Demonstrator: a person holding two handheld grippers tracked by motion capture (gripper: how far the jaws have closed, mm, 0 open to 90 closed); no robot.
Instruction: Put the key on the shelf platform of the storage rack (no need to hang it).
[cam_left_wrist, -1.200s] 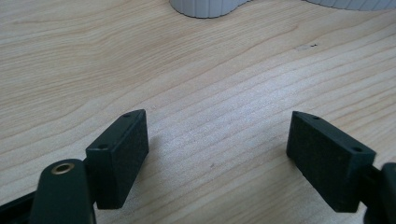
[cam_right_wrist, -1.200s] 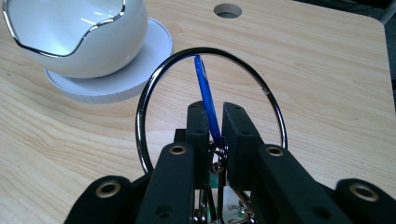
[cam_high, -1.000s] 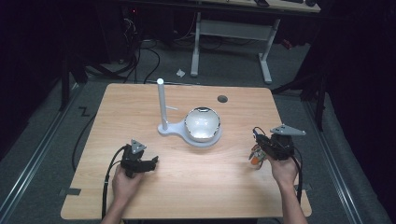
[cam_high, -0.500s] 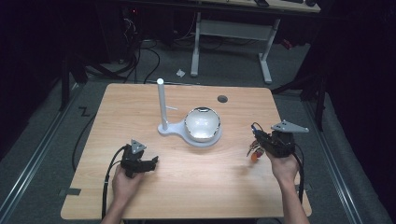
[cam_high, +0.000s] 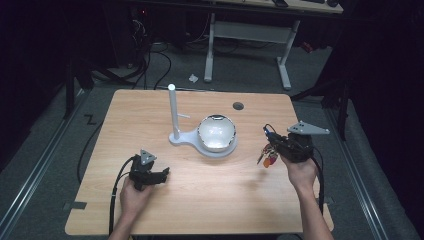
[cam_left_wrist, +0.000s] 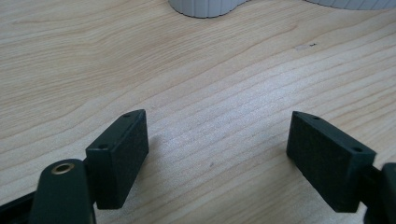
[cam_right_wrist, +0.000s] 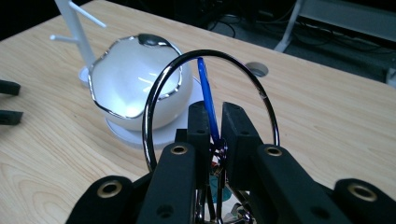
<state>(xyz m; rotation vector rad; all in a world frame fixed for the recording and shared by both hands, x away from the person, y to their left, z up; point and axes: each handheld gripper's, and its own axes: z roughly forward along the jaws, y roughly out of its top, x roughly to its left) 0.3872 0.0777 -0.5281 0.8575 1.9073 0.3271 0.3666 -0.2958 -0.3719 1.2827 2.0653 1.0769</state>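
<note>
Near the front edge of the table (cam_high: 150, 220), toward its left corner, the left gripper (cam_high: 162, 176) rests low over bare wood with its jaws spread wide and nothing between them, as the left gripper view shows. Closer to the right edge, the right gripper (cam_high: 269, 142) has its jaws pressed together on a bunch of keys (cam_high: 268, 157): in the right gripper view a large dark key ring (cam_right_wrist: 210, 100) arches up from between the pads, with a thin blue strap (cam_right_wrist: 207, 100) pinched there, while the keys and an orange tag hang below, off the wood. Farther back, about mid-table, stands a white stand (cam_high: 176, 117) with an upright post and small side pegs, its base holding a glossy white bowl (cam_high: 216, 132). The step in hand looks like carrying the keys toward that stand. The next move probably calls for lifting the ring to peg height and threading it over a peg, or lowering the bunch into the bowl, before letting go.
</note>
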